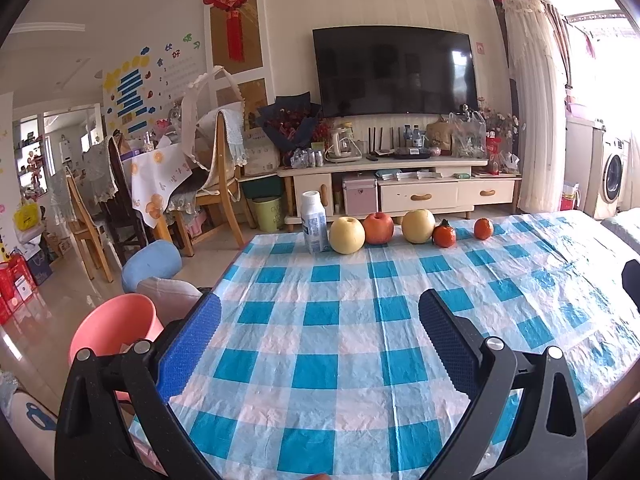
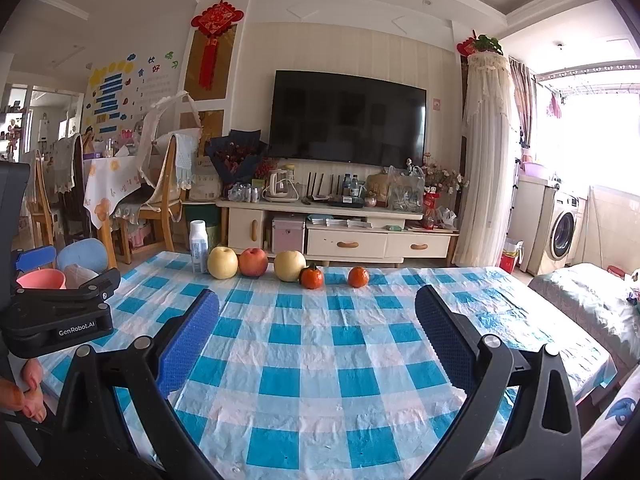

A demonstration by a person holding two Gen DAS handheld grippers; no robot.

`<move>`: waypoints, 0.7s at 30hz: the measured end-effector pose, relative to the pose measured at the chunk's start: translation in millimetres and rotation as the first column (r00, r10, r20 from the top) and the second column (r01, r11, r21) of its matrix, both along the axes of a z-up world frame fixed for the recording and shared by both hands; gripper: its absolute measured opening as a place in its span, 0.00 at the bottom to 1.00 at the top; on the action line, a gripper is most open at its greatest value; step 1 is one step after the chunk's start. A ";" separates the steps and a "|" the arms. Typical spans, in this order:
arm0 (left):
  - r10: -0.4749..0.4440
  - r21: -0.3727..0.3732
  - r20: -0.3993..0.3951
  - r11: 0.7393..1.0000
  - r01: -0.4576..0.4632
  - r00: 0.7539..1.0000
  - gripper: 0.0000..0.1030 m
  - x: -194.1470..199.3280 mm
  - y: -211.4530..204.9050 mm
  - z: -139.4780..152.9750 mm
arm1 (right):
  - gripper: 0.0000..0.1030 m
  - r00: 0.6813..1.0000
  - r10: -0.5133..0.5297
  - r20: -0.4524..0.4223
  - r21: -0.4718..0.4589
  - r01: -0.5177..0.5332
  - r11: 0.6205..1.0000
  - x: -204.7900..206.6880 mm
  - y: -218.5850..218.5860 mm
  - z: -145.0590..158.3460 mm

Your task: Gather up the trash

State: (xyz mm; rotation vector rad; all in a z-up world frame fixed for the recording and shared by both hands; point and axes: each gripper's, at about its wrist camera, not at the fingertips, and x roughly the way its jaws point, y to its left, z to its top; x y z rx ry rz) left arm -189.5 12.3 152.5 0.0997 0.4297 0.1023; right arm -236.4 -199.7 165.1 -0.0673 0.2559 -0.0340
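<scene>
Both tongs, left [image 1: 320,344] & right [image 2: 316,340], gape wide, empty. We reach w/ left for far bottle [image 1: 313,222], squeeze mid-body, avoid the pear [image 1: 347,235], then pink bin [image 1: 116,330].

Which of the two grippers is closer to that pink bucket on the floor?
Left. The left gripper hangs over the table's left edge, right beside the pink bucket; the right gripper sits further right, over the tablecloth.

Both grippers, left gripper [image 1: 320,340] & right gripper [image 2: 316,336]: black plastic frames w/ silver screws, blue textured pads [image 2: 188,344], white "GenRobot.AI" marking on the left's body.
</scene>
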 end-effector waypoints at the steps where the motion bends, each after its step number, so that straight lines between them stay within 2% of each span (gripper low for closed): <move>1: 0.000 -0.001 0.000 1.000 0.000 1.000 0.95 0.3 0.1 -0.3 | 0.96 1.000 0.000 0.001 -0.001 0.000 1.000 -0.5 0.0 0.3; 21: -0.006 -0.001 -0.035 1.000 0.006 0.999 0.95 10.1 2.9 -23.6 | 0.96 0.999 0.000 -0.052 -0.007 -0.001 1.000 18.5 -0.1 -20.0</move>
